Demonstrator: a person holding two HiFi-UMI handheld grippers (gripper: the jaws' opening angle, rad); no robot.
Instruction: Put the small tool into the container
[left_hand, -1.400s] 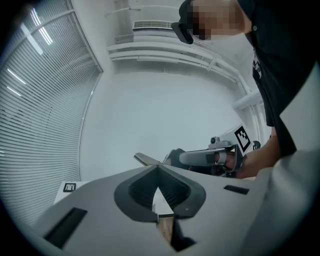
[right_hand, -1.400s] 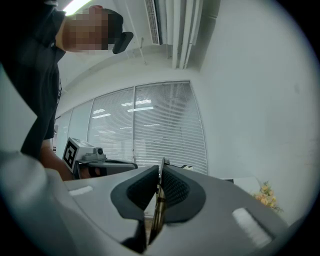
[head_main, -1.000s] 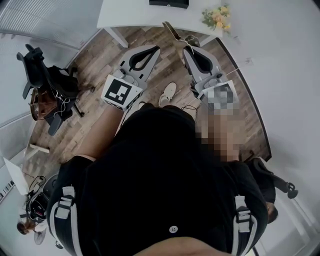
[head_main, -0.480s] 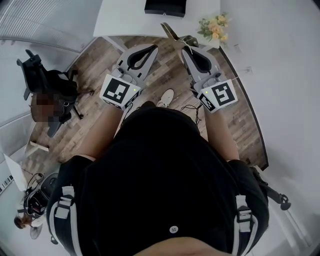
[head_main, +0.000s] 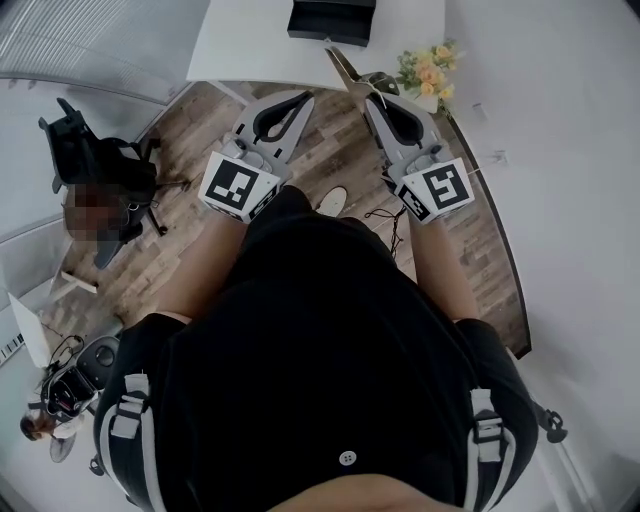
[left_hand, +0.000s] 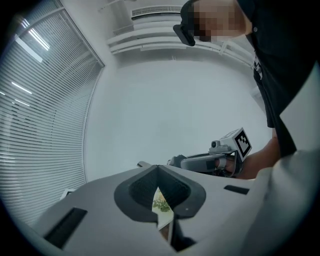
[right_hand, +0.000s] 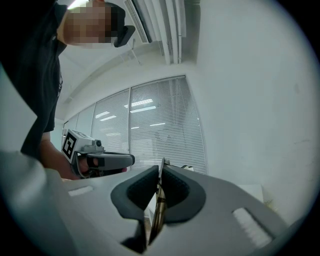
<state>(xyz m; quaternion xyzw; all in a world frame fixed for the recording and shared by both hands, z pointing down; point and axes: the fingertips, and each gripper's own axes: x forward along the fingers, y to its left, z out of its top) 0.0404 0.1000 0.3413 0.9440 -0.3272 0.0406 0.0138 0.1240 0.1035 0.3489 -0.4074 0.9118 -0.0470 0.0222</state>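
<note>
My right gripper (head_main: 372, 94) is shut on the small tool (head_main: 344, 67), a slim brass-coloured piece that sticks out ahead of the jaws toward the white table (head_main: 250, 45). In the right gripper view the tool (right_hand: 159, 200) stands on edge between the pads, with the right gripper (right_hand: 162, 168) closed round it. A black container (head_main: 332, 18) sits on the table's far part, beyond the tool tip. My left gripper (head_main: 300, 98) hangs beside it over the wooden floor, jaws together and empty; the left gripper (left_hand: 157, 168) shows tips that meet.
A vase of yellow flowers (head_main: 430, 70) stands on the table's right corner, close to my right gripper. A black office chair (head_main: 90, 160) is at the left. A pale shoe (head_main: 333, 198) shows on the floor, and a white wall runs along the right.
The person has stepped forward: the table and black container have come nearer and now lie just ahead of both grippers. The tool stays gripped in the right one.
</note>
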